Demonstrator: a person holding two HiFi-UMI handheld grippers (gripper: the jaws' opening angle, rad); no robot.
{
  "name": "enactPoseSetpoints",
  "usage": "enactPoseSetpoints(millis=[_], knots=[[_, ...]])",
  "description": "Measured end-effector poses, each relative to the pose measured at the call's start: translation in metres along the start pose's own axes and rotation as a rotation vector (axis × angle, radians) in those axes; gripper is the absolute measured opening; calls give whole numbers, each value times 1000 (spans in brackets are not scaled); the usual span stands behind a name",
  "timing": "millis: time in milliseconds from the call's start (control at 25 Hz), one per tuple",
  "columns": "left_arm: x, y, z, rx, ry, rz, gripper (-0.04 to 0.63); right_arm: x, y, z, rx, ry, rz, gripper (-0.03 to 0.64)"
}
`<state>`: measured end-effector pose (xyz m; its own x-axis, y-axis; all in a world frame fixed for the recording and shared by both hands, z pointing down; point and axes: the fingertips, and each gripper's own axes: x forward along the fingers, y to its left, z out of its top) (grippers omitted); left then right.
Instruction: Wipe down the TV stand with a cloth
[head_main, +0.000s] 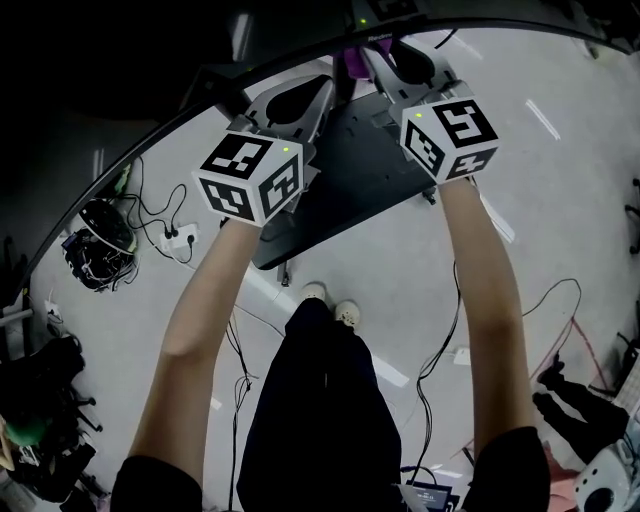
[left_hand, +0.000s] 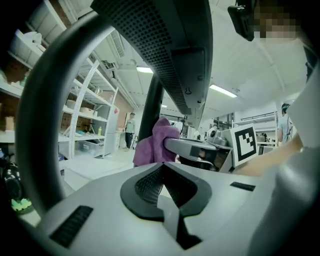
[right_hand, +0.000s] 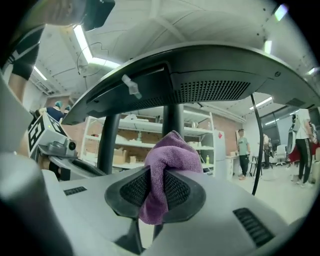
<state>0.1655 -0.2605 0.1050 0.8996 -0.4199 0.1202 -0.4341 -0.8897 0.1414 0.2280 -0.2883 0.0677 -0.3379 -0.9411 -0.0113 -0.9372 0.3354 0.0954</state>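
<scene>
A purple cloth (right_hand: 169, 156) is bunched between the black pads of my right gripper (right_hand: 160, 187), which is shut on it. Just beyond the cloth rises the TV stand's dark post (right_hand: 173, 118), under the curved back of the screen (right_hand: 200, 75). In the head view both grippers reach over the stand's dark base plate (head_main: 350, 185); the right gripper (head_main: 385, 60) holds the cloth (head_main: 355, 62) near the post. My left gripper (head_main: 295, 100) hovers to its left, its pads (left_hand: 145, 185) meeting with nothing between them. From the left gripper view the cloth (left_hand: 157, 142) hangs beside the post (left_hand: 150, 107).
Cables and a power strip (head_main: 180, 238) lie on the grey floor left of the stand, with a coiled bundle (head_main: 100, 240). White shelving (left_hand: 85, 115) stands behind. Other people (right_hand: 243, 150) are far off. The person's shoes (head_main: 330, 305) are right by the base's near edge.
</scene>
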Motion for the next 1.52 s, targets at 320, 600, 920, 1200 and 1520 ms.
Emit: enactPoseSetpoints(millis=[320, 600, 920, 1200, 1520], knots=[[4, 13, 0, -12, -2, 8, 6, 9, -19, 32, 115, -148, -51, 74], [5, 19, -19, -18, 29, 14, 6, 10, -19, 18, 134, -153, -19, 74], [7, 15, -36, -51, 43, 11, 6, 13, -10, -12, 110, -78, -4, 74], [2, 14, -51, -102, 56, 18, 6, 19, -3, -50, 74, 16, 10, 74], [-2, 13, -72, -144, 74, 32, 6, 20, 2, -75, 96, 43, 27, 74]])
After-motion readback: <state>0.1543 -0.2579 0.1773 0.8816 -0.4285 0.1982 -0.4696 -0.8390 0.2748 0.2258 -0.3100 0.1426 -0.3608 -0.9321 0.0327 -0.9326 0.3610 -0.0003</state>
